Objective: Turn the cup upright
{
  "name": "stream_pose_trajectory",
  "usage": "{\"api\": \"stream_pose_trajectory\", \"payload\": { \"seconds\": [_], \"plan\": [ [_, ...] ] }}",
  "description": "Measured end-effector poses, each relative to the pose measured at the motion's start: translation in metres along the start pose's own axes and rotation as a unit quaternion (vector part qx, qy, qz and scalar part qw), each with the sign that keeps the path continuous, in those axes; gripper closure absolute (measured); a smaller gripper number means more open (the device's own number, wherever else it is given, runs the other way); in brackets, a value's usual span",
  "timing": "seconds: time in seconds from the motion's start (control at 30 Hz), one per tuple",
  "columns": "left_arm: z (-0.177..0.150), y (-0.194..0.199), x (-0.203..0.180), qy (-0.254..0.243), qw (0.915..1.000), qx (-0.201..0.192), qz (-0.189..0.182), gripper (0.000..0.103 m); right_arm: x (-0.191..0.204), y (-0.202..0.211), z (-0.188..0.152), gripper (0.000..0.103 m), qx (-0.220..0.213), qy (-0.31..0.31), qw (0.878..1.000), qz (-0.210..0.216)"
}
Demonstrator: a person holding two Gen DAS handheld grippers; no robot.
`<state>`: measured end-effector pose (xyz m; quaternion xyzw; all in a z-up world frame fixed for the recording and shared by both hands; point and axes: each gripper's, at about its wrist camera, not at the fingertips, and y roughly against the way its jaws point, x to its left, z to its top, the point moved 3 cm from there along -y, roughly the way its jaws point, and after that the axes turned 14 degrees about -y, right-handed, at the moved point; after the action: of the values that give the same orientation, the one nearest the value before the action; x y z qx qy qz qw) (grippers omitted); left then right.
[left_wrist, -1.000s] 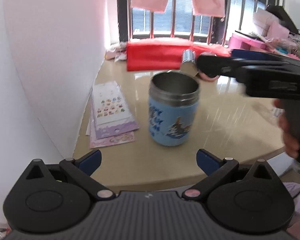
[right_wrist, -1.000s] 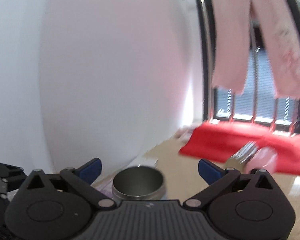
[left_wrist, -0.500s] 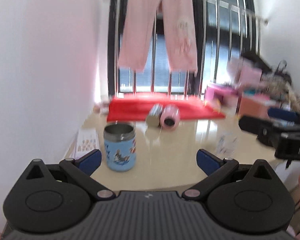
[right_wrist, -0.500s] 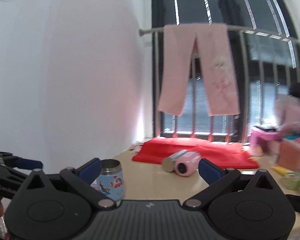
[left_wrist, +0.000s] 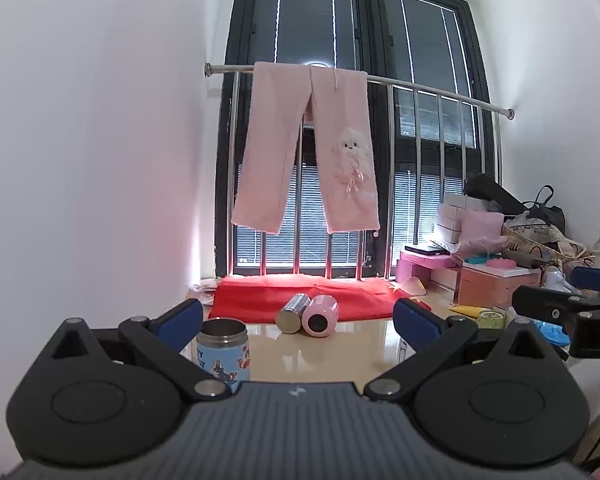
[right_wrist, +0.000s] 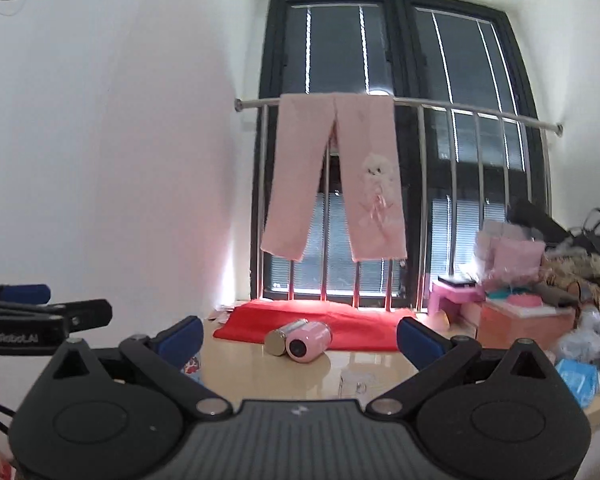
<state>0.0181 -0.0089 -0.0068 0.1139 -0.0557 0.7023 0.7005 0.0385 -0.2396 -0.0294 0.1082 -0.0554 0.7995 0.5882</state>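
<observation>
On the beige tabletop [left_wrist: 356, 344], at ten o'clock, the blue cartoon-printed steel cup [left_wrist: 223, 350] now stands upright, released; left gripper [left_wrist: 298, 314] and right gripper [right_wrist: 300, 334], both pulled back, gape empty, suggesting completion.

1. The left wrist view sits low behind the left gripper [left_wrist: 298, 322], level with the table [left_wrist: 356, 344], facing the barred window [left_wrist: 356, 128].
2. The right wrist view looks the same way from behind the right gripper [right_wrist: 300, 338], set further right.
3. Both share the pink trousers [left_wrist: 306, 152], red cloth [left_wrist: 300, 296], pink cup [left_wrist: 320, 316] and right-hand clutter, all well off.
4. Each view catches the other gripper at its edge.
</observation>
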Motion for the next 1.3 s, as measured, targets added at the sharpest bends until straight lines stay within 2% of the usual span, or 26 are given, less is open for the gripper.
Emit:
{"api": "stream_pose_trajectory", "payload": {
  "seconds": [1.3],
  "plan": [
    [-0.014, -0.001, 0.007, -0.003, 0.9998, 0.017, -0.013, 0.0, -0.002, -0.004, -0.015, 0.0, 0.021, -0.024, 0.999, -0.007]
  ]
}}
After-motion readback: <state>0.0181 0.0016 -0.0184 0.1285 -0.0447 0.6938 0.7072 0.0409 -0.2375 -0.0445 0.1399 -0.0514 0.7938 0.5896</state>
